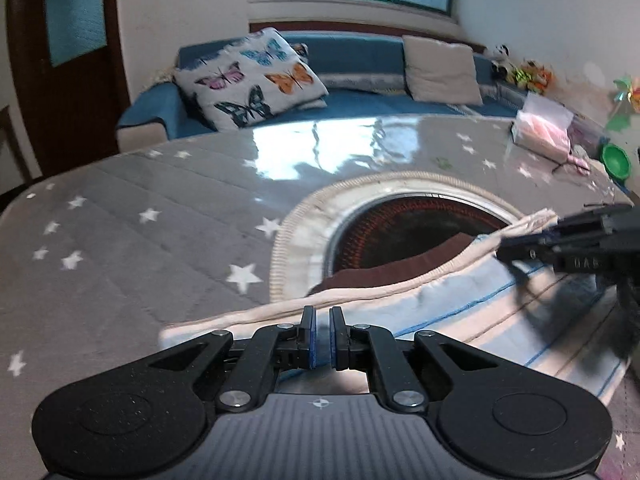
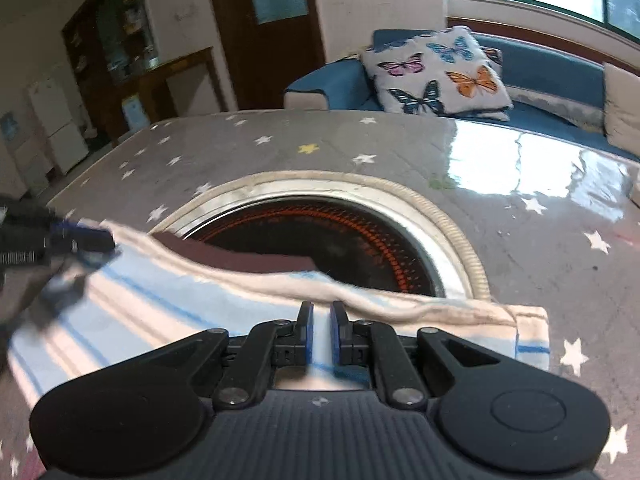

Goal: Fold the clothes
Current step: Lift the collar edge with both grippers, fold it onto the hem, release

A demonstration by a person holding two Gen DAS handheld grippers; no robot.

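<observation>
A pale garment with blue and beige stripes (image 1: 460,312) lies on the grey star-patterned table, its far hem reaching over the round heater opening. It also shows in the right wrist view (image 2: 180,308). My left gripper (image 1: 322,320) is nearly closed with a narrow gap, pinching the hem at the cloth's left part. My right gripper (image 2: 322,316) is likewise narrowed on the hem near the right end. Each gripper appears in the other's view, the right one (image 1: 520,240) and the left one (image 2: 92,236), both at the cloth's edge. A dark brown layer (image 2: 240,258) shows under the hem.
A round heater opening (image 1: 408,228) with a beige rim sits in the table's middle. A blue sofa (image 1: 360,80) with a butterfly cushion (image 1: 252,80) stands behind. A tissue pack (image 1: 542,128) and a green bowl (image 1: 616,160) sit at the far right of the table.
</observation>
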